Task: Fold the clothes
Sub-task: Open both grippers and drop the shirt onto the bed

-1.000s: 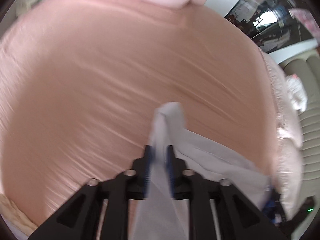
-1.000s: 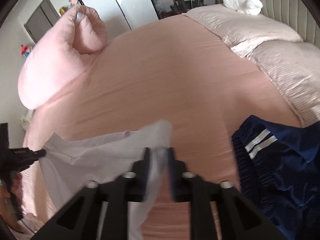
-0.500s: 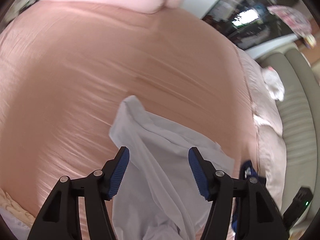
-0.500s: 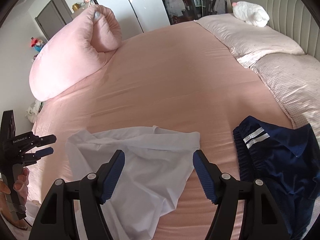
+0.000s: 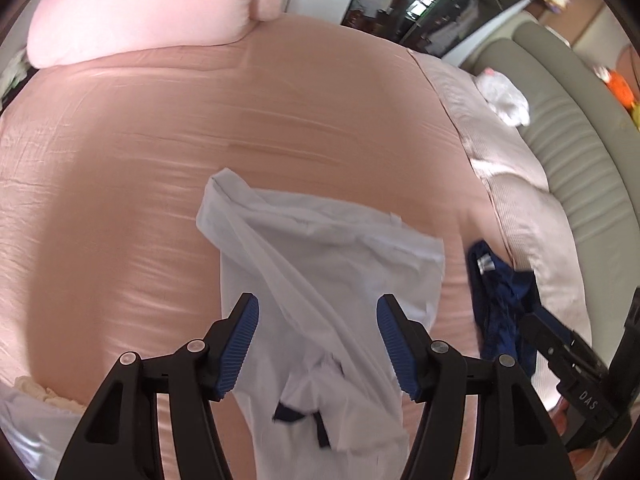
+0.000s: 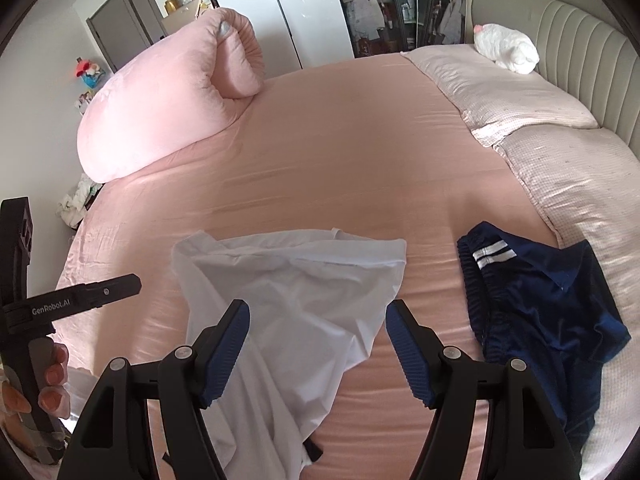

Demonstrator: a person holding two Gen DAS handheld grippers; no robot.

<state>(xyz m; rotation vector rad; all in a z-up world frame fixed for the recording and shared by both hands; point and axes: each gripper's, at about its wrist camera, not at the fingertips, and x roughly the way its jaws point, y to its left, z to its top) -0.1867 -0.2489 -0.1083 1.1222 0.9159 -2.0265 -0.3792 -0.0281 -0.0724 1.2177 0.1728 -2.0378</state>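
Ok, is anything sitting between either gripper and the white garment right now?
Nothing visible. The white garment lies on the bed sheet directly below both open grippers, left gripper and right gripper. The navy shorts lie off to the side.

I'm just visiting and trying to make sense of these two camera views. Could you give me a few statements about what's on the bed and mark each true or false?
1. The white garment lies loose on the pink bed sheet, gripped by neither tool. True: the left gripper and the right gripper both stand open above it.
2. The navy shorts lie on top of the white garment. False: they lie apart, beside it, toward the pillows.
3. The navy shorts have white stripes. True.
4. The white garment is neatly folded into a square. False: it is crumpled and spread unevenly.
5. A white plush toy sits by the headboard. True.
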